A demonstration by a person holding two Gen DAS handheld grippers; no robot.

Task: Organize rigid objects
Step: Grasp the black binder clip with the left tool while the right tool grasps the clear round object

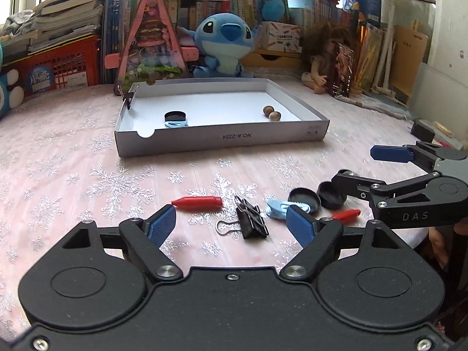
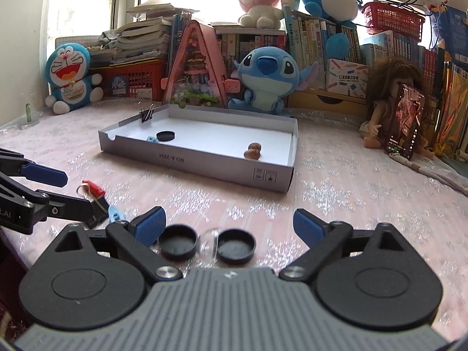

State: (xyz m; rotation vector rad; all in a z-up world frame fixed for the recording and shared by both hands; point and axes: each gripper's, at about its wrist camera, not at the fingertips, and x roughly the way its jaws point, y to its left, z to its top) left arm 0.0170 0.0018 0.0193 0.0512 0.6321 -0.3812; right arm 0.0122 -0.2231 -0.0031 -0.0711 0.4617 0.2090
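Blue-padded and spread apart, the left gripper [image 1: 231,225] hangs low over the snowflake-patterned tablecloth [image 1: 87,175] with nothing between its fingers; a black binder clip [image 1: 251,219] lies just ahead of the gap, its long axis running away from the camera and its wire handle pointing left. Beside the left finger a red clip [image 1: 197,203] lies crosswise, its tip pointing left, and by the right finger a light blue clip [image 1: 282,208] lies angled toward the right. The right gripper [image 2: 229,223] is likewise wide open and grips nothing; between its fingers on the cloth sit two black round caps [image 2: 178,241], open sides up, with a clear glass ball [image 2: 209,241] touching both. Farther out stands the shallow white box [image 2: 204,161], long side facing the grippers. Inside it, near the left end, a black cap [image 2: 165,136] rests beside a blue clip [image 2: 152,139]; two brown beads [image 2: 253,151] touch each other at the right end, and a binder clip [image 2: 147,114] stands clamped upright on the left wall.
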